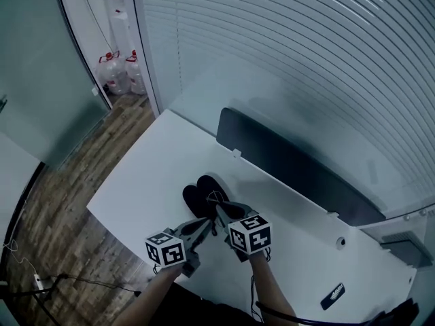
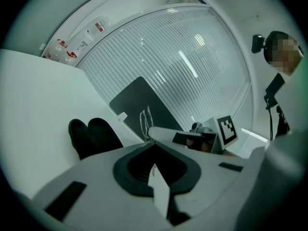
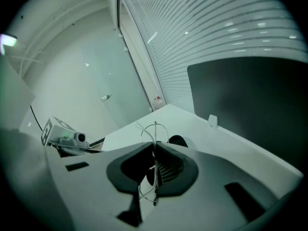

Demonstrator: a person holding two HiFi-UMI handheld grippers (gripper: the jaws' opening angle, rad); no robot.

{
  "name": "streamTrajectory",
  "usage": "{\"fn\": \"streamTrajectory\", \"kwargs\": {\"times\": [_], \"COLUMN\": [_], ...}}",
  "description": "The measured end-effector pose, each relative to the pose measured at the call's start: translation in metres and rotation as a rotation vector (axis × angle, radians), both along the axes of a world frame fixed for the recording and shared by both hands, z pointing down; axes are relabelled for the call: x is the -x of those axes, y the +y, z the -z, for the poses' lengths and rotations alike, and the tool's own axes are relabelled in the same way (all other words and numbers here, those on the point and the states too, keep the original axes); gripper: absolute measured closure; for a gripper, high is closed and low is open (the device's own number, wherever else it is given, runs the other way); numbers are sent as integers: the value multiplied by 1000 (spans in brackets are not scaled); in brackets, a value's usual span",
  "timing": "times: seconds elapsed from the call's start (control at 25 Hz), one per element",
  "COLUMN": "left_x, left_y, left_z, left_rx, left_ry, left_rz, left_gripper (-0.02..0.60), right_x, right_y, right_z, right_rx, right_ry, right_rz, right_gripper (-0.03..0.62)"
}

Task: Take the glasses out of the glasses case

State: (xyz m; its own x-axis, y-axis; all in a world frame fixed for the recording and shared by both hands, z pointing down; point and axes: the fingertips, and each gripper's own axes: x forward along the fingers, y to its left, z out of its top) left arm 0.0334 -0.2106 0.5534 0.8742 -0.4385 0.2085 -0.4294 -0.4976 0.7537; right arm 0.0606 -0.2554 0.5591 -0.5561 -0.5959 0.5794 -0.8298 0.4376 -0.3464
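A black glasses case (image 1: 201, 194) lies open on the white desk (image 1: 149, 175), its two halves side by side. Thin wire-framed glasses (image 3: 154, 129) hang clear above the case, and my right gripper (image 3: 154, 143) is shut on their frame. In the head view the right gripper (image 1: 219, 209) sits just above the case's near edge. My left gripper (image 1: 208, 224) is beside it on the left, jaws together with nothing visibly between them. The left gripper view shows the case (image 2: 94, 136) on the desk, with the glasses (image 2: 146, 121) held upright at the right gripper's tip.
A long dark panel (image 1: 292, 168) stands along the desk's far edge before slatted blinds (image 1: 306, 53). Water bottles (image 1: 121, 72) stand on the wooden floor (image 1: 75, 202) at the left. A small black item (image 1: 333, 296) and a white round piece (image 1: 342, 242) lie near the desk's right end.
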Motion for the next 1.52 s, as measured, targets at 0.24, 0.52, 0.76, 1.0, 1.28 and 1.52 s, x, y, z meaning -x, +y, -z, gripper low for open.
{"fn": "streamTrajectory", "kwargs": {"times": [0.24, 0.52, 0.76, 1.0, 1.28, 1.52], "left_x": [-2, -7, -8, -10, -9, -15], "left_y": [16, 33, 46, 55, 69, 85], "left_z": [14, 27, 39, 56, 62, 69], "left_rx": [-32, -59, -89, -123, -154, -187], "left_ry": [-8, -6, -5, -2, -40, -77], "left_rz": [8, 7, -1, -12, -9, 1], "left_gripper": [581, 581, 581, 581, 581, 581], "right_x": [1, -1, 2, 7, 7, 2], "right_y": [19, 44, 56, 64, 78, 94], "right_z": [16, 27, 36, 52, 62, 69], "right_rx": [-68, -122, -156, -213, -267, -292], "right_ry": [-23, -49, -70, -79, -66, -74], "right_rz": [-10, -34, -42, -48, -73, -66], "right_gripper": [562, 562, 562, 562, 562, 562]}}
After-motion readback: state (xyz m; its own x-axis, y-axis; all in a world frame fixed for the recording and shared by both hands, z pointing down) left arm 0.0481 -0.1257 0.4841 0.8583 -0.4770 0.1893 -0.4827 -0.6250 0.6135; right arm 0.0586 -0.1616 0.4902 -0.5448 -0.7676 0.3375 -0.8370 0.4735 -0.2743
